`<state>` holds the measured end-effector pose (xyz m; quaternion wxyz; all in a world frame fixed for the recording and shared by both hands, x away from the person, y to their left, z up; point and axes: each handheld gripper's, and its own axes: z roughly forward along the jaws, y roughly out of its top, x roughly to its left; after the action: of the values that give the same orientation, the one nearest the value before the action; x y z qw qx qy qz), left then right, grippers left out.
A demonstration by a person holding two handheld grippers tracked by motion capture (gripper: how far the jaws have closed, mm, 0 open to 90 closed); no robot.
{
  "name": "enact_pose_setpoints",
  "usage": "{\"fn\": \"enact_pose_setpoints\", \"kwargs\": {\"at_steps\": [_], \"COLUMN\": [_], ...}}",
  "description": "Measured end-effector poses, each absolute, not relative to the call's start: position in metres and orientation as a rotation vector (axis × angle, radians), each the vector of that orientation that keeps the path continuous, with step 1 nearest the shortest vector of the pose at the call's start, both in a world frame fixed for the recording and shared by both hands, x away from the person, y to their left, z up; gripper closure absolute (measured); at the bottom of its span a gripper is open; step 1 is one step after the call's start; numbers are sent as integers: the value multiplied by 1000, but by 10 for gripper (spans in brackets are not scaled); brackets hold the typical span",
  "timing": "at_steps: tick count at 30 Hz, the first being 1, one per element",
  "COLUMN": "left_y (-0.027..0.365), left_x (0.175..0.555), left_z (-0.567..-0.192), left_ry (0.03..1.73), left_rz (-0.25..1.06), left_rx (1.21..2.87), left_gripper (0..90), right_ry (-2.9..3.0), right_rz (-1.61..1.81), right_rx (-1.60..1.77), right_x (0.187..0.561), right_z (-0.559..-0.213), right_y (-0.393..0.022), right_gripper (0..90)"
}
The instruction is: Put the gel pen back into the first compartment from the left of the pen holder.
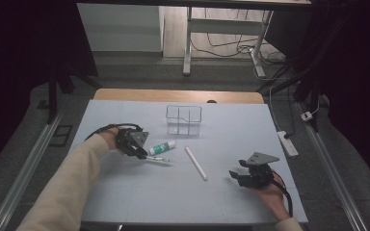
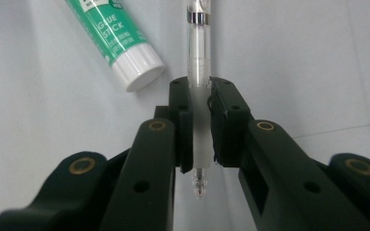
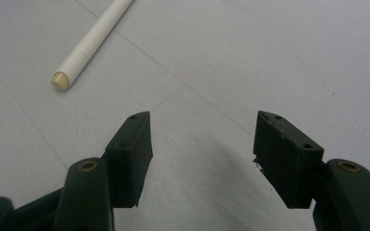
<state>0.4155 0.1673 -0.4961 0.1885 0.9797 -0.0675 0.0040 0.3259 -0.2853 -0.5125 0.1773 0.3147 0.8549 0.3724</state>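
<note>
Jaws of left gripper (image 2: pixel 201 120) clamp a clear pen (image 2: pixel 198 72) across its barrel, tip poking back between them, detail the high view blurs; glue stick (image 2: pixel 118 41) lies just beside on the desk (image 1: pixel 125 192); right gripper (image 3: pixel 202 159) gapes wide, holding nothing; white stick (image 3: pixel 89 45) ahead; high view adds a clear organiser (image 1: pixel 184 119) behind.

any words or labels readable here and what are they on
"GLUE STICK": white letters on the green label of the glue stick, read in the left gripper view.
More print near the top of that label, cut off by the frame edge: unreadable.
In the high view the glue stick's label is too small to read.
The clear pen and white stick show no text.
</note>
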Motion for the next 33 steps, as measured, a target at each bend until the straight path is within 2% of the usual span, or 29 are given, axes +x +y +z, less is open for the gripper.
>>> {"fn": "enact_pose_setpoints", "kwargs": {"at_steps": [12,33], "left_y": [172,179], "left_x": [392,360], "left_z": [-482,-471], "left_ry": [-16,267], "left_rz": [1,118], "left_rx": [2668,2501], "left_gripper": [798,798], "right_ry": [2409,2377], "right_rz": [1063,1084], "right_rx": [893,888], "right_x": [325,324], "right_z": [-511,-508], "right_y": [-285,-284], "right_gripper": [379,380]}}
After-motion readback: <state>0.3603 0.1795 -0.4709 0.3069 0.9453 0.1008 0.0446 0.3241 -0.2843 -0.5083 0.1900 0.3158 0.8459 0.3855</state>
